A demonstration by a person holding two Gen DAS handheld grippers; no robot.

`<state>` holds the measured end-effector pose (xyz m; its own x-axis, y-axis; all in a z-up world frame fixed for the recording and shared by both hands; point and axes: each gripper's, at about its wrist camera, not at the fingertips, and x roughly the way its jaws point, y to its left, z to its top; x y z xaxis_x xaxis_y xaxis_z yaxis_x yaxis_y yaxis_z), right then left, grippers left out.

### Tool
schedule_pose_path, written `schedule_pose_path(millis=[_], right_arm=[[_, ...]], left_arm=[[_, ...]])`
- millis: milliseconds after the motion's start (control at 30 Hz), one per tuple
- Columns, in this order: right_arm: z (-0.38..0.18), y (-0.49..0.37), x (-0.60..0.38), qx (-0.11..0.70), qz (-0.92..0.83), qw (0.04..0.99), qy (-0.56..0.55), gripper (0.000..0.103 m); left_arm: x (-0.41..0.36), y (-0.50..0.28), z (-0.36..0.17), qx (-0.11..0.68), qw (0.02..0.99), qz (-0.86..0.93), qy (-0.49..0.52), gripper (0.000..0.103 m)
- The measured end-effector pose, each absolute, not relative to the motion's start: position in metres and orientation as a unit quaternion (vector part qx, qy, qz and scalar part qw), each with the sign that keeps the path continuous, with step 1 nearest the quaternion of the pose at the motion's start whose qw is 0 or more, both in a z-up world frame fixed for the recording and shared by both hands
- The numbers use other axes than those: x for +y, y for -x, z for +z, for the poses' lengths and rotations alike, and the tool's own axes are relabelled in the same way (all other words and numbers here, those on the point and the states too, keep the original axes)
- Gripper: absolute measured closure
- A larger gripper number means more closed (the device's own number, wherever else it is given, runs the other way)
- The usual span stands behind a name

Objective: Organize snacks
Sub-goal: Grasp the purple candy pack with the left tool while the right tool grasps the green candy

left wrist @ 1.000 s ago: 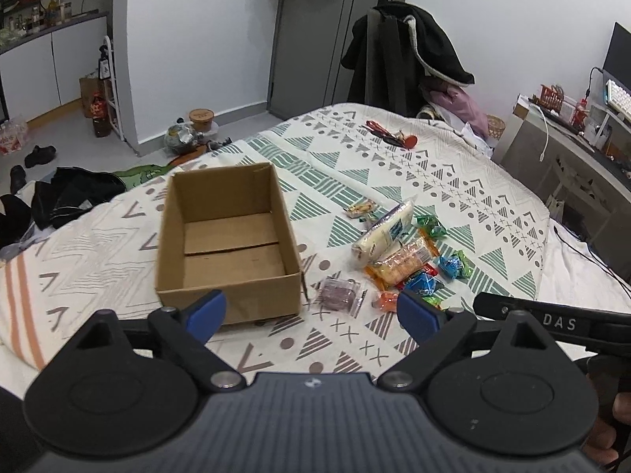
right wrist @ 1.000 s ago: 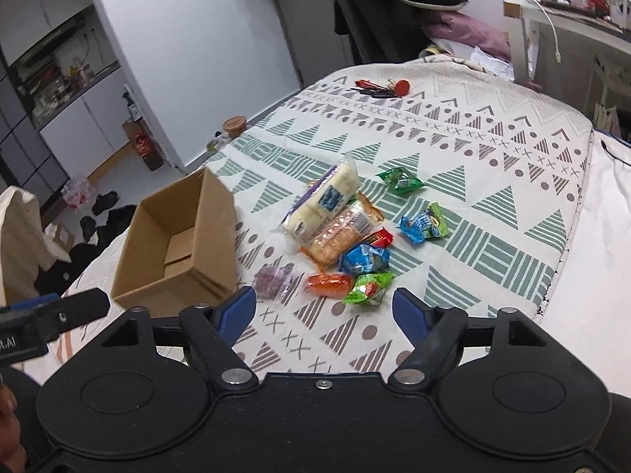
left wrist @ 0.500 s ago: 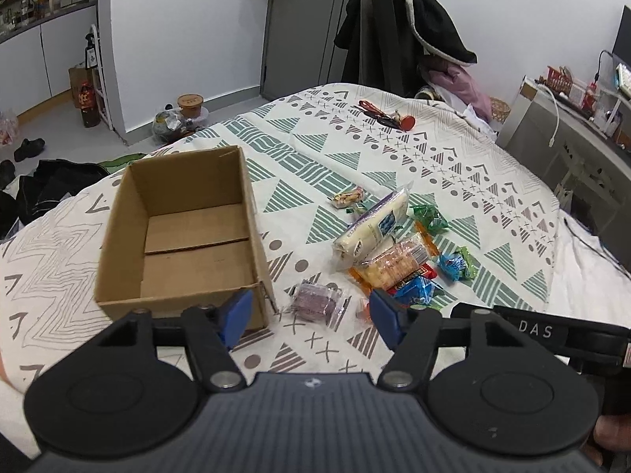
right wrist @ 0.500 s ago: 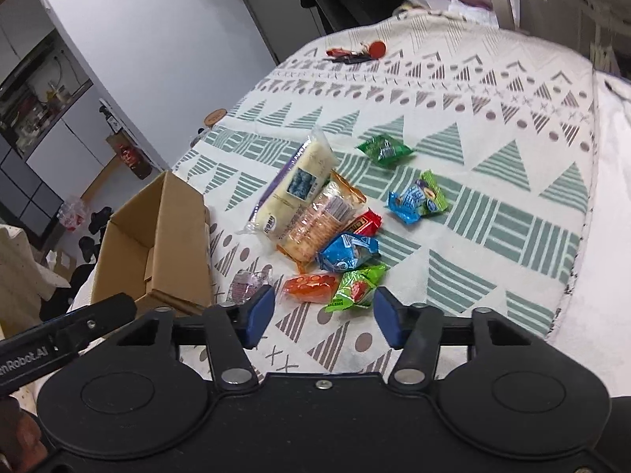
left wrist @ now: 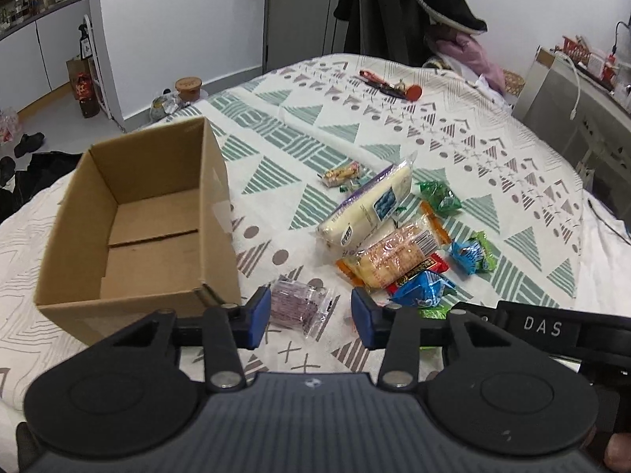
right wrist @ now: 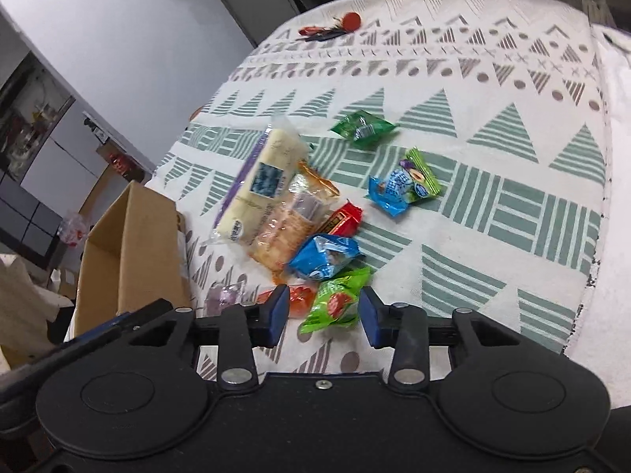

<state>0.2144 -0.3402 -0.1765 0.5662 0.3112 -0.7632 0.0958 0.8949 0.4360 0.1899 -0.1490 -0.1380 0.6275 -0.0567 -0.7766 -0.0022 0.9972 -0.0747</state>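
Observation:
An empty cardboard box (left wrist: 150, 236) stands open on the patterned bedspread (left wrist: 355, 126), with several wrapped snacks scattered to its right. My left gripper (left wrist: 311, 317) is open, its blue fingers on either side of a purple clear-wrapped snack (left wrist: 294, 303). Further right lie a long white bread pack (left wrist: 370, 205), an orange cracker pack (left wrist: 394, 256) and a blue packet (left wrist: 420, 291). My right gripper (right wrist: 321, 315) is open around a green packet (right wrist: 335, 301), beside an orange-red one (right wrist: 301, 299). The box (right wrist: 130, 252) is at the left in this view.
Keys with a red tag (left wrist: 390, 84) lie far back on the bed. A chair draped with dark clothes (left wrist: 410, 8) stands behind it, a desk (left wrist: 572, 90) to the right. The floor on the left holds bags, shoes and jars (left wrist: 189, 86).
Both grippers have dropped closer to the bed and the snacks. Each one's fingers have narrowed, and now bracket a packet: the purple one on the left, the green one on the right.

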Motion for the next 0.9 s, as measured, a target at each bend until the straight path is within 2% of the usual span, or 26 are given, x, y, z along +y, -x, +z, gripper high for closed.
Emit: schedule_pose_path(millis=[633,900], right_arm=[[-0.221,-0.248,-0.346,0.513,0.083,0.817,-0.251,0.063],[-0.228,-0.251,-0.342,0.524,0.087,0.814,-0.234,0.063]], left_arm=[[-0.176,-0.237,-0.2,0.458,0.886,0.069,-0.008,0.058],[-0.175,-0.247,-0.219,0.478,0.874,0.082,-0.022,0.047]])
